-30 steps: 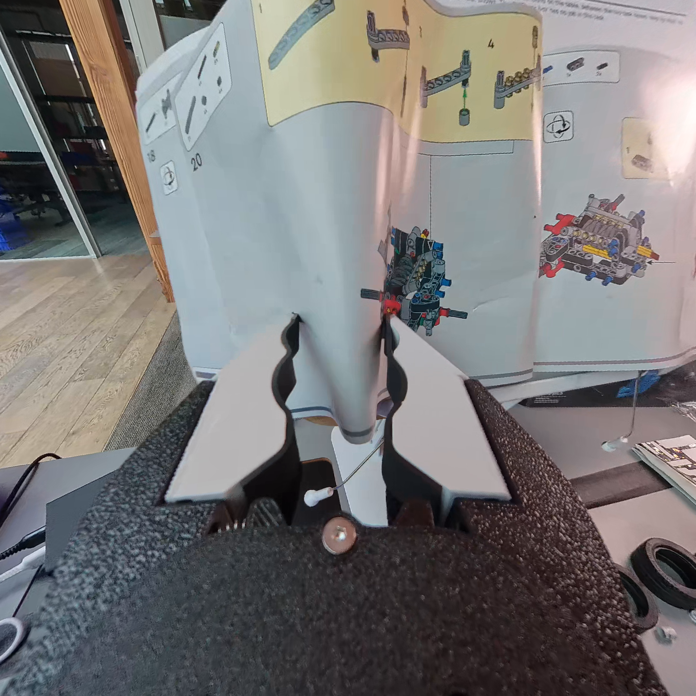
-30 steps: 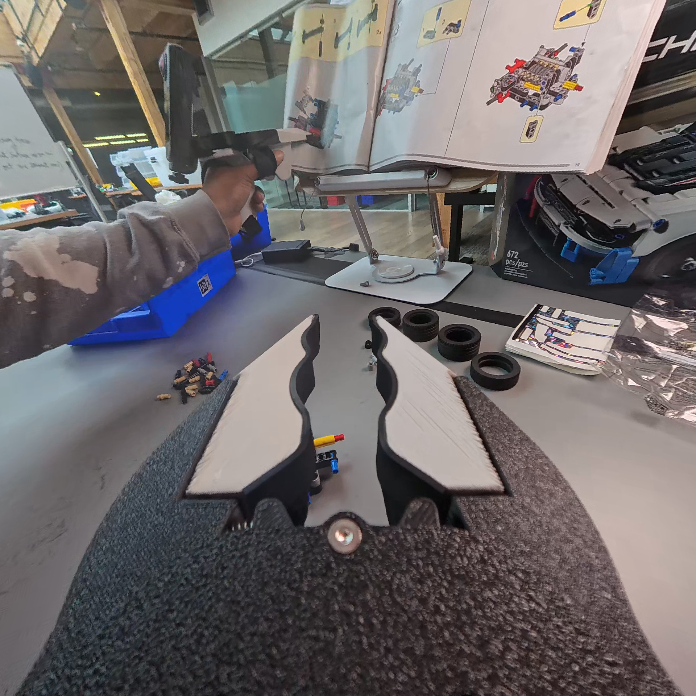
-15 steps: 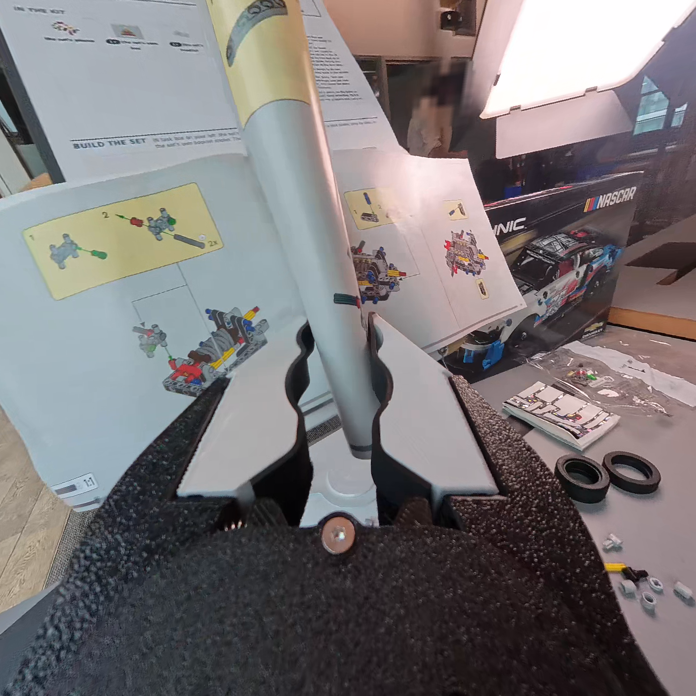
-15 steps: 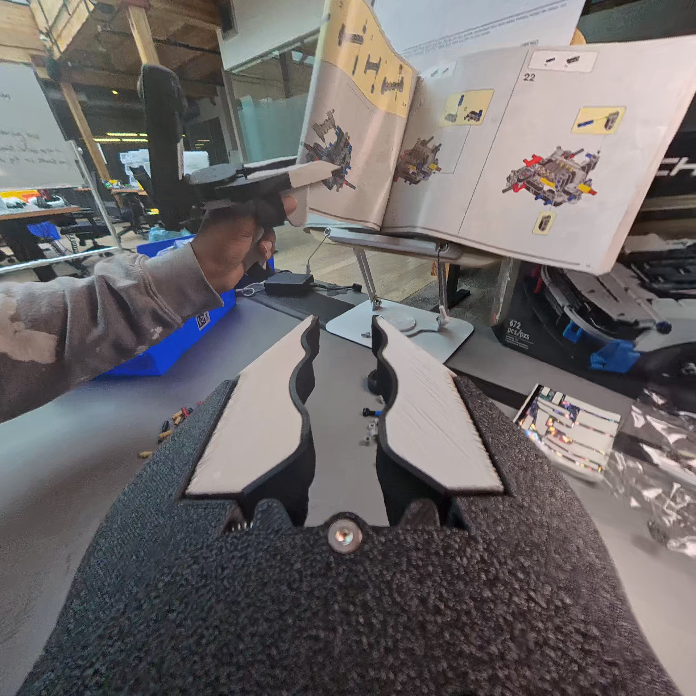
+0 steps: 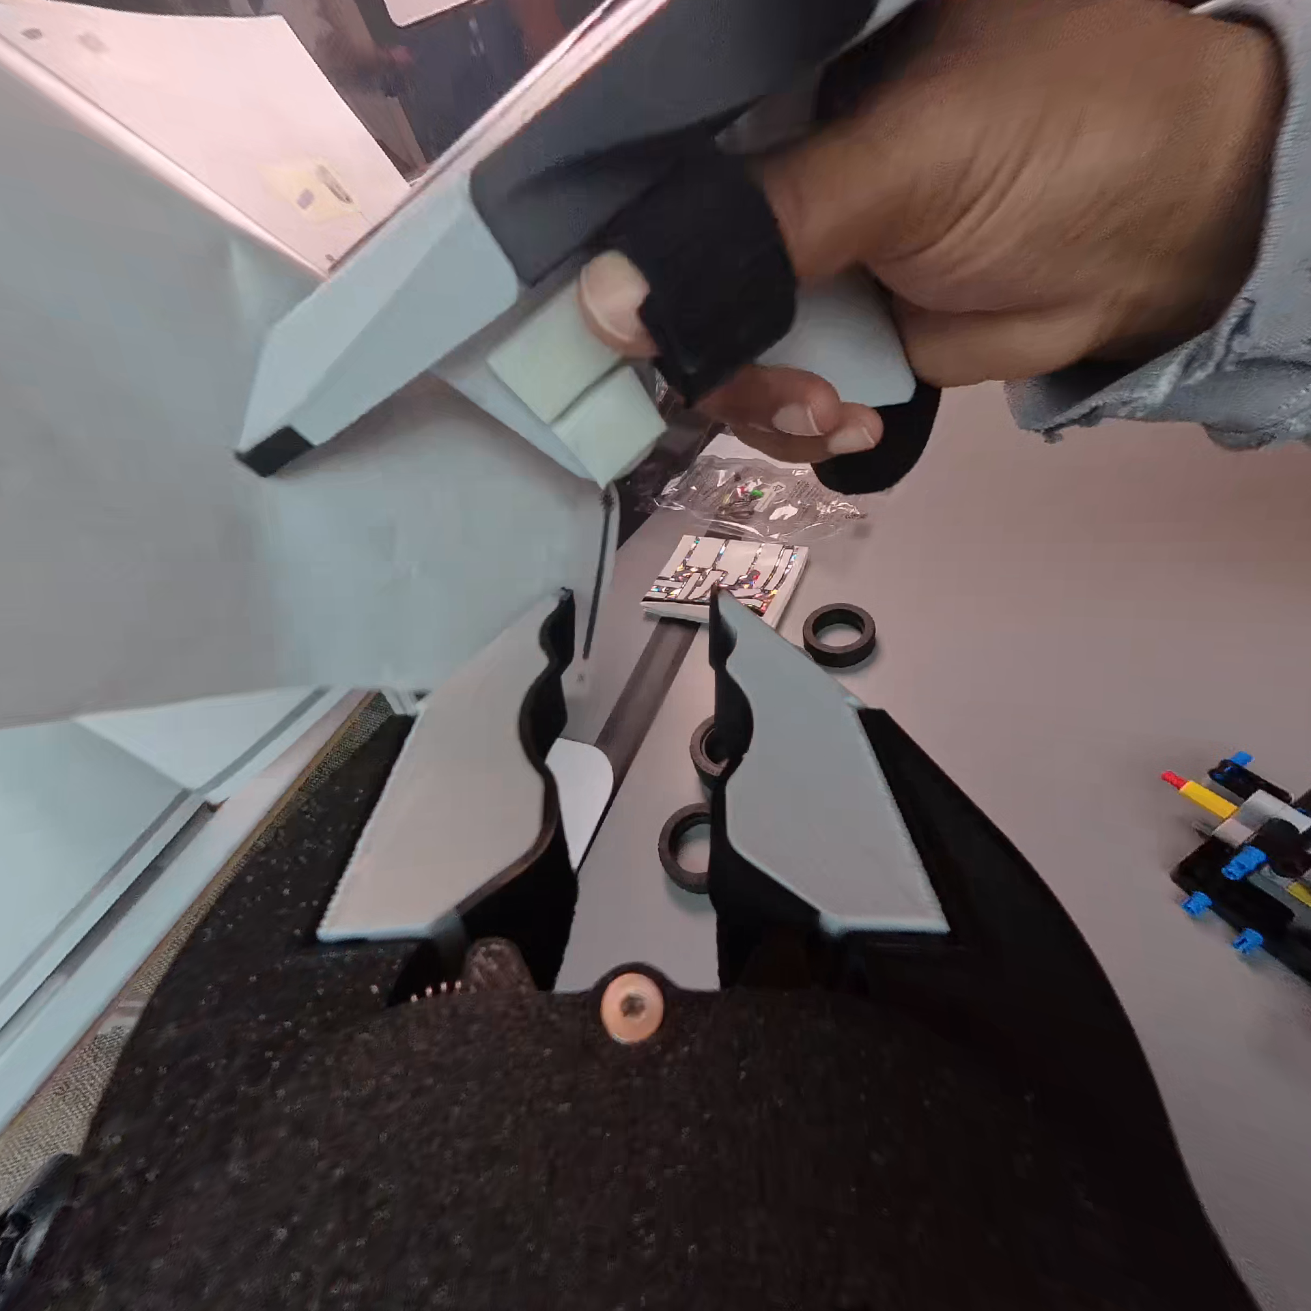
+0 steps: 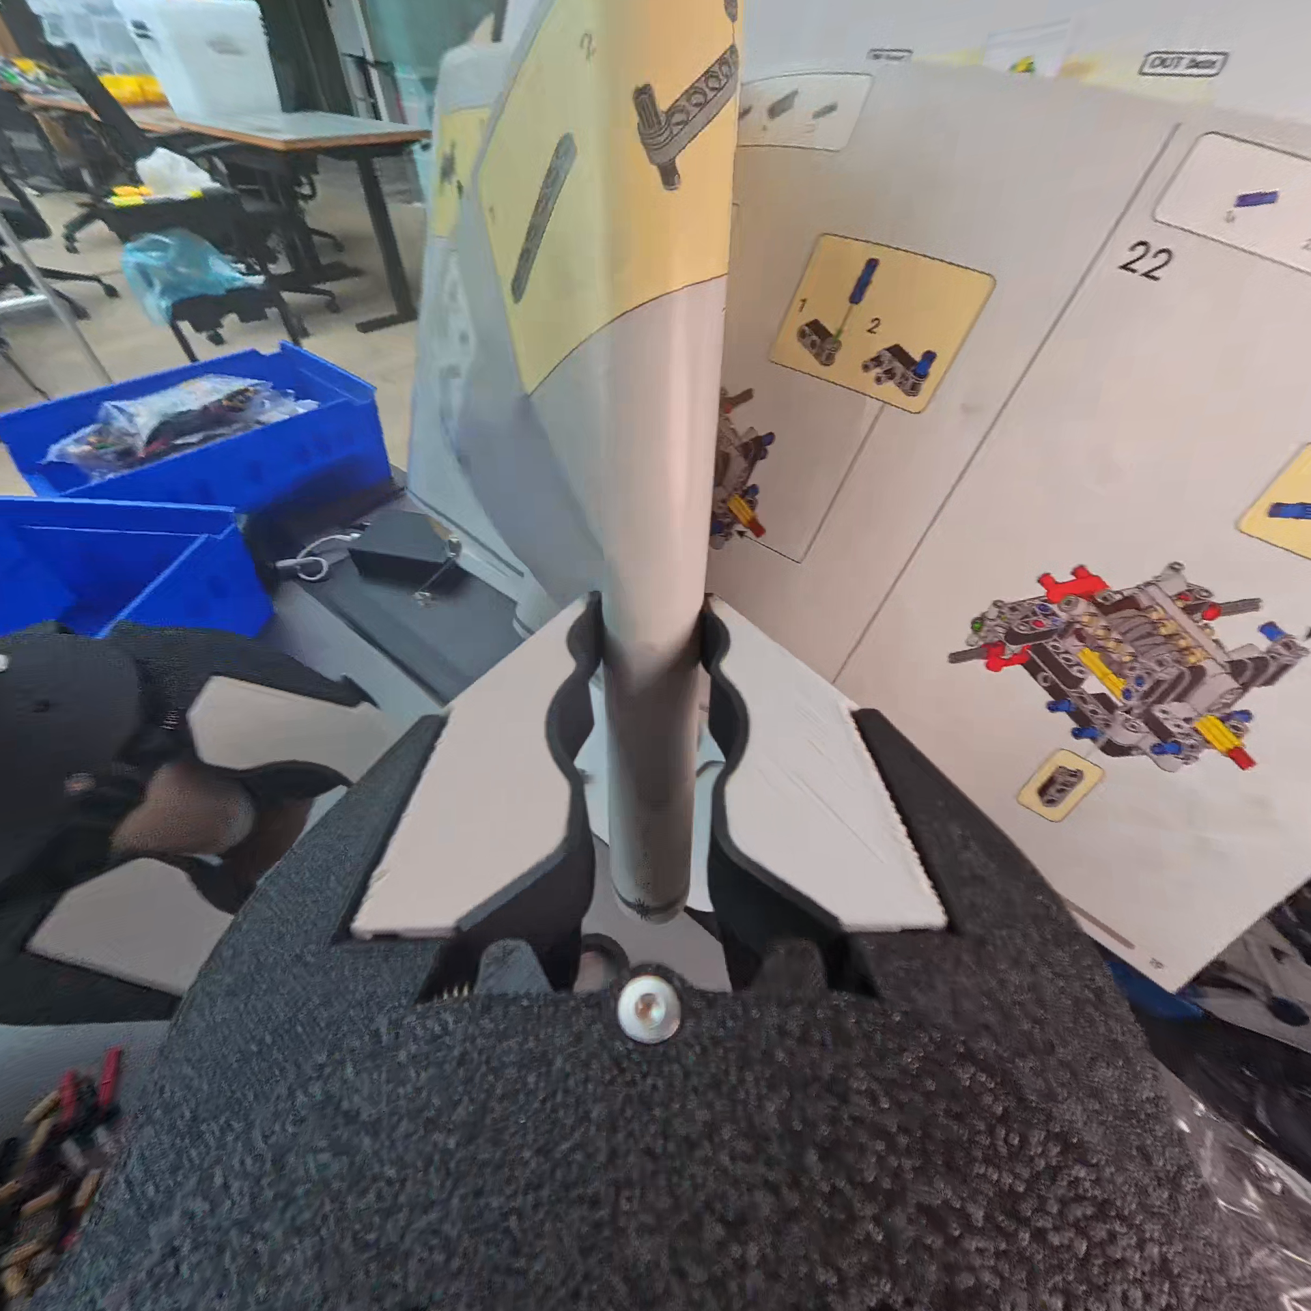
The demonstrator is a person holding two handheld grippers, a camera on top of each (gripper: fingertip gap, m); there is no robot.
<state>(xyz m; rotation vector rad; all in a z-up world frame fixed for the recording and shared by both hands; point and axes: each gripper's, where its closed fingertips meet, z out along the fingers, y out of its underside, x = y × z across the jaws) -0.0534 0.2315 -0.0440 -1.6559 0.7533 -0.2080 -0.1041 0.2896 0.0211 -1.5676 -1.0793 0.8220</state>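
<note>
An instruction booklet (image 6: 993, 496) stands open on a stand. One page (image 6: 653, 496) is lifted edge-on and curled. My right gripper (image 6: 649, 610) is shut on the lower part of that page, with both fingers touching it. In the left wrist view the right gripper (image 5: 284, 433) shows from the side against the white paper (image 5: 213, 532), held by a hand (image 5: 1029, 213). My left gripper (image 5: 638, 610) is open and empty, low beside the booklet above the grey table (image 5: 993, 638). Black tyres (image 5: 839, 633) lie just past its fingertips.
A sticker sheet (image 5: 723, 578) and a clear plastic bag (image 5: 759, 493) lie beyond the tyres. A partly built brick assembly (image 5: 1248, 851) sits at the right. Blue bins (image 6: 213, 454), a black adapter (image 6: 404, 546) and a pile of small pins (image 6: 50, 1149) are at the left.
My left gripper has let go of the page, opened and dropped down to the right. My right gripper has moved up from the table to the booklet and now has the page between its fingers.
</note>
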